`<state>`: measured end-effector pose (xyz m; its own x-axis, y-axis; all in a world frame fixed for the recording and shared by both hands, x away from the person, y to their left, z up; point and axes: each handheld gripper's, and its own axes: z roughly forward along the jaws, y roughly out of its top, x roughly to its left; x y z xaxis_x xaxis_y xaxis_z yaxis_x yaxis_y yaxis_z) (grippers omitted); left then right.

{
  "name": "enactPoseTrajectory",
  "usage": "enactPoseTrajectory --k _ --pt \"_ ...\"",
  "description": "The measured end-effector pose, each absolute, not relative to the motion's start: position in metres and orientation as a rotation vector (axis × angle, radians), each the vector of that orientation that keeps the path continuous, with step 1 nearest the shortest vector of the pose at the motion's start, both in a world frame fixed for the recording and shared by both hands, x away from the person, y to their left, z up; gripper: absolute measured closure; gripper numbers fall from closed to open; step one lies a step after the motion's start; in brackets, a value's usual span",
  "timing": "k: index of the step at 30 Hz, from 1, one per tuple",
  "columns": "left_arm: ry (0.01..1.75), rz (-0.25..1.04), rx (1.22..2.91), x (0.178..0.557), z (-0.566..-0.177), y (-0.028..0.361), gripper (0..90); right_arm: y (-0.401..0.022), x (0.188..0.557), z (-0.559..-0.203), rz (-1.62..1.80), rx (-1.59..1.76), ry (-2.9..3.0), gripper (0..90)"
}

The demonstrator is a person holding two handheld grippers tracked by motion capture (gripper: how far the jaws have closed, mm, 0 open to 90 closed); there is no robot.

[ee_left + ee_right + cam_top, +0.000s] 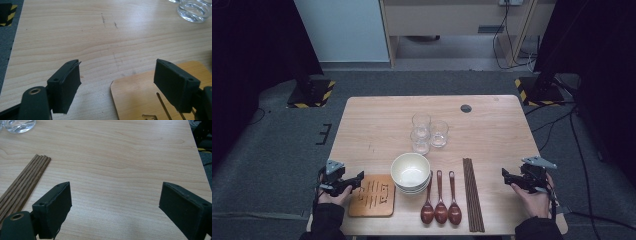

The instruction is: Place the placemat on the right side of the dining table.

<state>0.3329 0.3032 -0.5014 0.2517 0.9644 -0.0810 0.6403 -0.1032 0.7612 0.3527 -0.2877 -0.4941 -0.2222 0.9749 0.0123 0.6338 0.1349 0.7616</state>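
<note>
We hold the left gripper (360, 177) at the left edge of the wooden trivet (372, 195), jaws spread wide and empty; in the left gripper view the trivet (140, 95) lies partly between them, its rounded corner just ahead of the right-hand pad, with nothing pressed against either pad. The trivet itself rests flat at the near edge of the table (372, 120), just left of the stack of bowls (410, 173). Beyond the bowls from the trivet lie three spoons (441, 199) and a bundle of chopsticks (473, 194), and farther back stand the glasses (429, 132). We keep the right gripper (507, 177) well apart from the trivet, past the chopsticks (23, 181), its jaws likewise wide and holding nothing. The step in hand looks like taking the trivet. To do it well, we should lower the left gripper until one pad slips under the thin edge, straddle the board squarely, close firmly, and lift level so it clears the bowls.
</note>
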Motion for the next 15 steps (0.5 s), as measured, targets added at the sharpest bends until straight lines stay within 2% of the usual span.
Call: enactPoseTrajectory --k 15 --pt "1.444 0.552 1.916 0.329 -0.508 0.291 17.6 -0.28 0.352 -0.495 0.88 1.529 1.954 10.6"
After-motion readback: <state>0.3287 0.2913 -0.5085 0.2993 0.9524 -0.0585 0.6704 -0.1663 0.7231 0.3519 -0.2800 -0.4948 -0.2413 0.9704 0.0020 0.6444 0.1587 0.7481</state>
